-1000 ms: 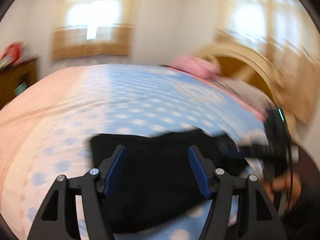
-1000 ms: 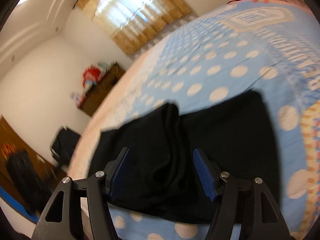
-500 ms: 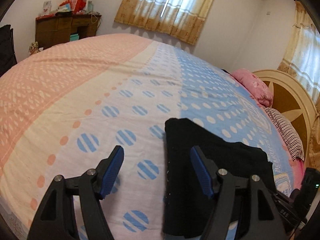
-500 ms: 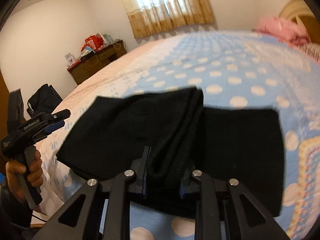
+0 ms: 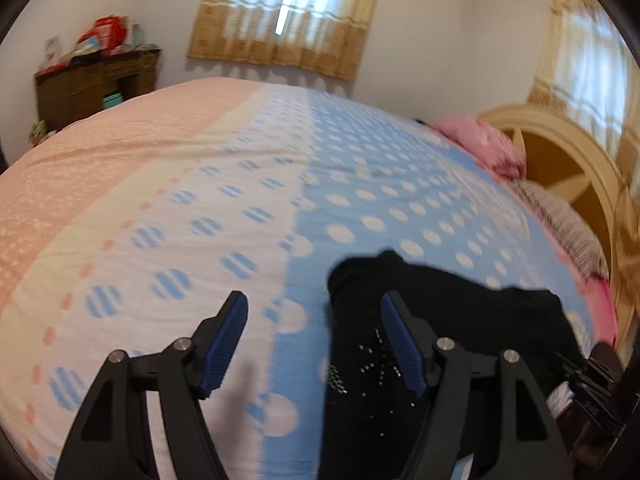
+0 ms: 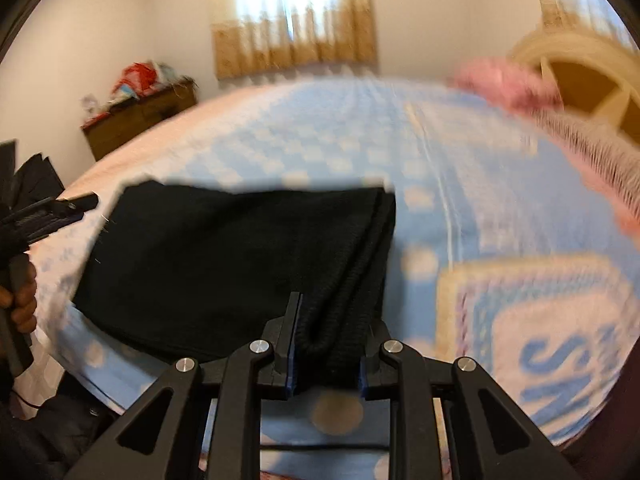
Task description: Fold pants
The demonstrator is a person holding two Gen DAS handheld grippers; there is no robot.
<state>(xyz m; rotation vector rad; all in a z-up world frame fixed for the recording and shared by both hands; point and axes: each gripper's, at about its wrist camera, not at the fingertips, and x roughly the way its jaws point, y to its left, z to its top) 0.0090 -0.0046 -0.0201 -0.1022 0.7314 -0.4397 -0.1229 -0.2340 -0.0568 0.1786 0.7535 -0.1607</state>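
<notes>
The black pants lie folded on the blue spotted bedspread. My right gripper is shut on their thick ribbed folded edge near the bed's front. In the left wrist view the pants lie at the lower right, with small shiny studs on them. My left gripper is open and empty; its right finger is over the pants' left edge, its left finger over bare bedspread. The left gripper also shows in the right wrist view at the far left, apart from the pants.
The bed has a pink, cream and blue cover. A pink pillow and a striped pillow lie by the curved headboard. A wooden dresser stands against the far wall under a curtained window.
My right gripper, shut on the folded edge, has carried it to the right, so the pants now lie doubled over. My left gripper stays open and has swung slightly right.
</notes>
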